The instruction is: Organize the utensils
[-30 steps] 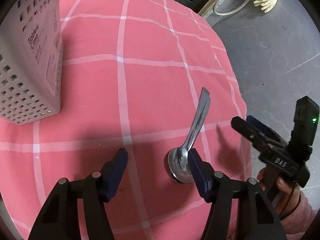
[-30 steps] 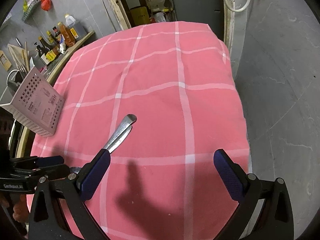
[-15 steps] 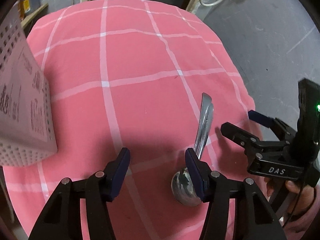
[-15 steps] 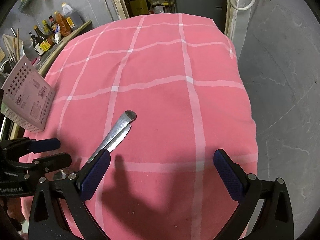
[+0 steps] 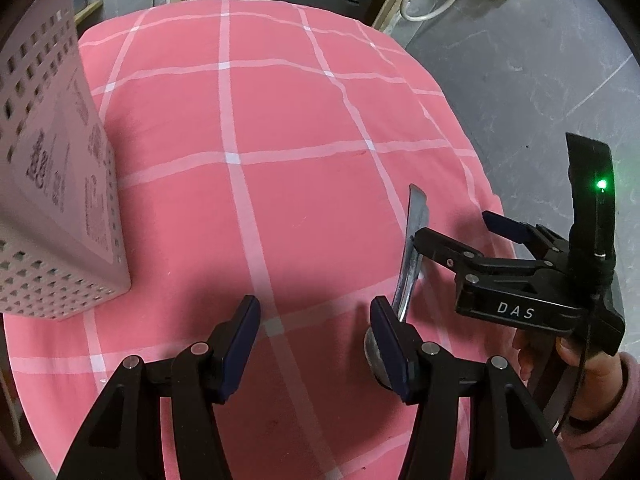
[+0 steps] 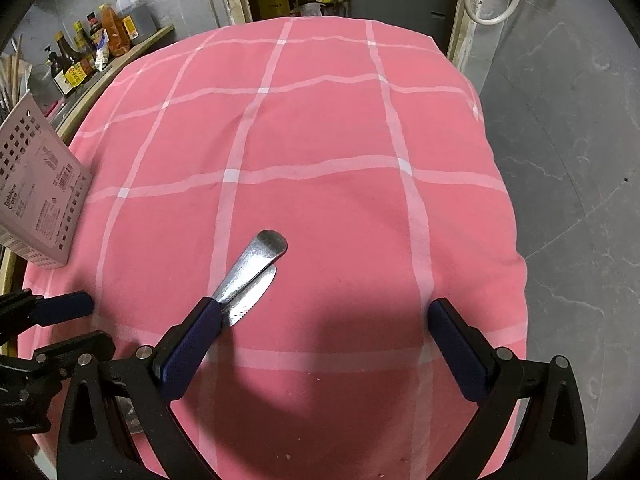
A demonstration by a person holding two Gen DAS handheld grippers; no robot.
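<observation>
With both my left gripper point(image 5: 314, 320) and right gripper point(image 6: 324, 344) released over the spoon point(image 5: 412, 248) near the tablecloth's point(image 5: 280, 120) right edge, I risk nudging it off.

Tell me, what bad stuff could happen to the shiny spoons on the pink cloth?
Two spoons lie stacked, so grabbing one might drag or flip the other. The right gripper and left gripper crowd the same spot and could bump. The spoons also lie close to the edge of the tablecloth, so a nudge might knock them to the floor, far from the basket.
</observation>
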